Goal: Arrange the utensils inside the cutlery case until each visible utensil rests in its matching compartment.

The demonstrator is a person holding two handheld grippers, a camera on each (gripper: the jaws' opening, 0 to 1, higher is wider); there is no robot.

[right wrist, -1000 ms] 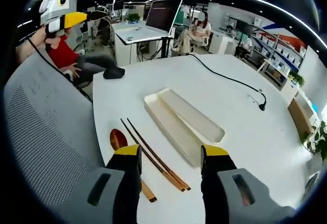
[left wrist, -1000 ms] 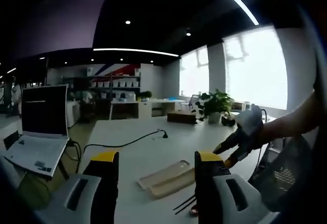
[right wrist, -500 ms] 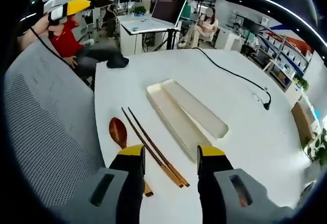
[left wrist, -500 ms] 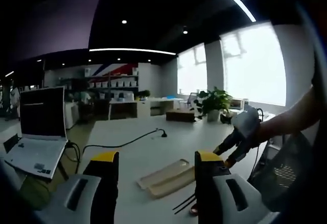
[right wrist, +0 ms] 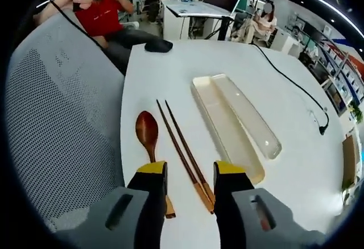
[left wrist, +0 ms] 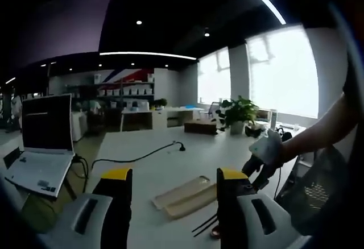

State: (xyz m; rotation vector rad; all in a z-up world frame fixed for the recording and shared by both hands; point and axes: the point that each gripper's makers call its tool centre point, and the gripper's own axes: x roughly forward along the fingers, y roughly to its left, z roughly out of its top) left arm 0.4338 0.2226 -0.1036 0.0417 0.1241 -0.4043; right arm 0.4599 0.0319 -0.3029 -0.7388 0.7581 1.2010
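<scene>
The chopsticks (right wrist: 185, 150), untouched beside the cutlery case (right wrist: 236, 125), are framed ahead of the right gripper (right wrist: 188, 172), jaws parted for pickup.

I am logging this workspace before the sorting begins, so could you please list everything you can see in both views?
Cutlery case: one, cream, open and empty, on the white table, right of the chopsticks.
Chopsticks: one pair, dark brown, side by side on the table between spoon and case.
Spoon: one, reddish-brown wood, on the table left of the chopsticks.
Table: one, white.
Cable: one, black, across the table beyond the case.
Mesh chair back: one, grey, left of the table.
Laptop: one, open, white, on a stand at left.
Potted plant: one, green, far end of the table.
Left gripper: yellow-tipped, open.
Right gripper: yellow-tipped, open, above the chopstick handles.
</scene>
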